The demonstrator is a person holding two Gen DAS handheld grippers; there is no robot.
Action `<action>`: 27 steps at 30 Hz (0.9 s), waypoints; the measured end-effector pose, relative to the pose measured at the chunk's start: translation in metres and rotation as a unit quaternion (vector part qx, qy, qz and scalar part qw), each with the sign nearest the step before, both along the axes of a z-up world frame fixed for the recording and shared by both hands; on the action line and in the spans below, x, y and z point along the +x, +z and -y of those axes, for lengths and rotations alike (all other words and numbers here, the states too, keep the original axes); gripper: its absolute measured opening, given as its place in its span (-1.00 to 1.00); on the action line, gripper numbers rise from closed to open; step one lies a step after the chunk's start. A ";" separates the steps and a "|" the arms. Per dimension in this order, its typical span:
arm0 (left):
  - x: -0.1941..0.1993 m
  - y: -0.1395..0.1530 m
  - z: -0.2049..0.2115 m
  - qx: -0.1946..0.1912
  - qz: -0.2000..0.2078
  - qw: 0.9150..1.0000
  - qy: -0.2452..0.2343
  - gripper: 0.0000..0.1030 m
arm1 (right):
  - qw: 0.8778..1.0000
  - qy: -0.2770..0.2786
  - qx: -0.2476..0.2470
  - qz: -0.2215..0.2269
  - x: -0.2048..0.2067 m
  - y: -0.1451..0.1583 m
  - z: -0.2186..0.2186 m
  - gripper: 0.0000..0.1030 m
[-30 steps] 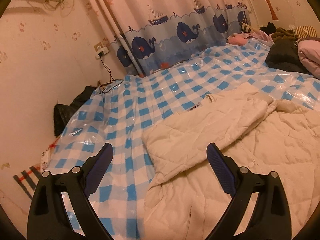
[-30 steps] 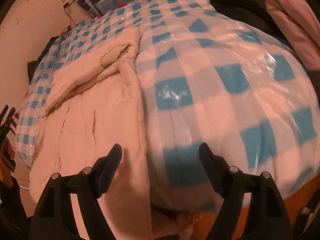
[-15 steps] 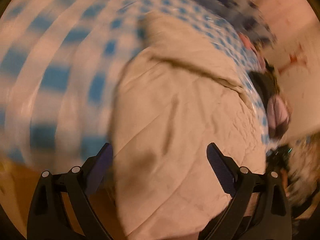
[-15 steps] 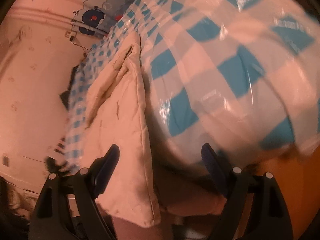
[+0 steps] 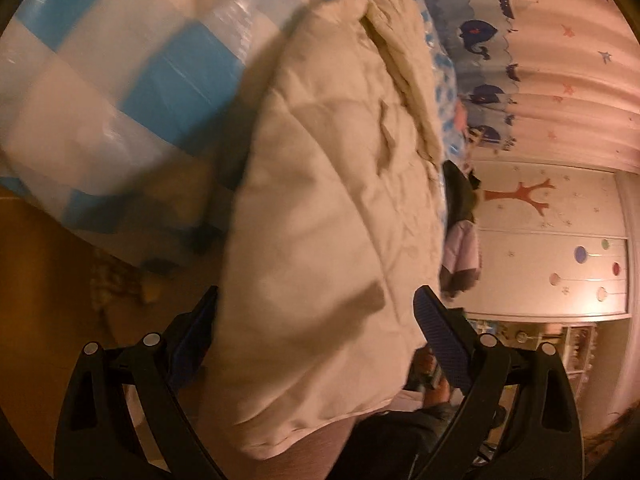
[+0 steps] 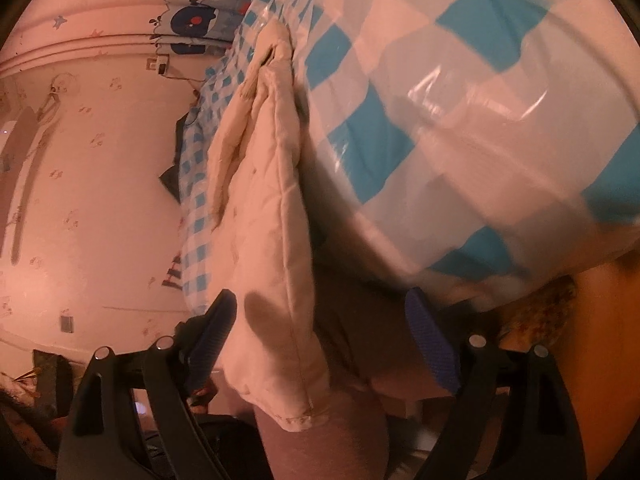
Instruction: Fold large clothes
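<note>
A cream quilted garment [image 5: 328, 216] was seen lying along the bed, over a blue-and-white checked plastic sheet [image 5: 132, 80], with its lower hem draped past the bed's edge. In the left wrist view the left gripper [image 5: 316, 320] was held with its jaws spread wide — the hem lay between them, the left pad close against the fabric, though no pinch could be made out. In the right wrist view the right gripper [image 6: 324, 328] was likewise unclenched, its jaws opening, and the corner of the cream quilted garment [image 6: 276, 280] hung between them without being pressed. A whale-patterned curtain [image 5: 484, 40] was visible beyond the bed, and a heap of dark and pink clothes [image 5: 460, 232] was seen at the far side of the bed.
</note>
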State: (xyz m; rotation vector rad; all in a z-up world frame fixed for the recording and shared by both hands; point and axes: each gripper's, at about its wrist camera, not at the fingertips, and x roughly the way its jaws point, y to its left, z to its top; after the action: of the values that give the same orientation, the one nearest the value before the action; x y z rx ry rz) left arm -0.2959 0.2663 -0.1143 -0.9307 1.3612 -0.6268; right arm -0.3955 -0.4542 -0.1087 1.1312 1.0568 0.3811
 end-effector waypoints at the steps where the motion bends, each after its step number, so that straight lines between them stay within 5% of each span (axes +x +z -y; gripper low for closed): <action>1: 0.000 0.000 0.006 -0.003 0.000 1.000 -0.005 0.76 | 1.000 0.005 0.012 0.002 0.001 -0.002 -0.003 0.62; 6: 0.001 0.005 0.025 0.009 0.003 1.000 -0.021 0.81 | 0.998 0.031 0.052 0.031 0.007 -0.004 -0.019 0.62; 12: 0.010 0.003 0.027 0.049 -0.008 0.999 -0.022 0.81 | 0.996 0.066 0.040 0.044 0.018 -0.001 -0.040 0.56; 13: 0.013 0.000 0.027 0.050 -0.012 0.998 -0.021 0.81 | 0.996 0.070 0.037 0.047 0.020 -0.001 -0.042 0.45; 15: 0.015 -0.006 0.028 0.041 -0.024 0.999 -0.018 0.81 | 0.995 0.077 0.040 0.049 0.024 -0.001 -0.047 -0.25; 19: 0.013 -0.009 0.039 0.031 -0.014 0.999 -0.030 0.81 | 0.995 0.083 0.029 0.056 0.026 0.002 -0.053 -0.56; 22: 0.012 -0.002 0.044 0.031 0.004 0.999 -0.035 0.27 | 0.994 0.078 0.027 0.072 0.023 0.006 -0.054 -0.66; 26: 0.009 0.030 0.040 0.018 0.034 0.999 -0.031 -0.70 | 0.992 0.070 0.027 0.106 0.022 0.024 -0.059 -0.72; 27: 0.007 0.043 0.039 0.020 0.050 0.998 -0.029 -0.74 | 0.990 0.067 0.029 0.122 0.021 0.034 -0.060 -0.72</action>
State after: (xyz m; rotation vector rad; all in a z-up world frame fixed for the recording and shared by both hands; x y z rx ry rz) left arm -0.2885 0.2271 -0.0710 -0.8198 1.3106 -0.6801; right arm -0.3740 -0.3938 -0.0749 1.0382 0.9110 0.6447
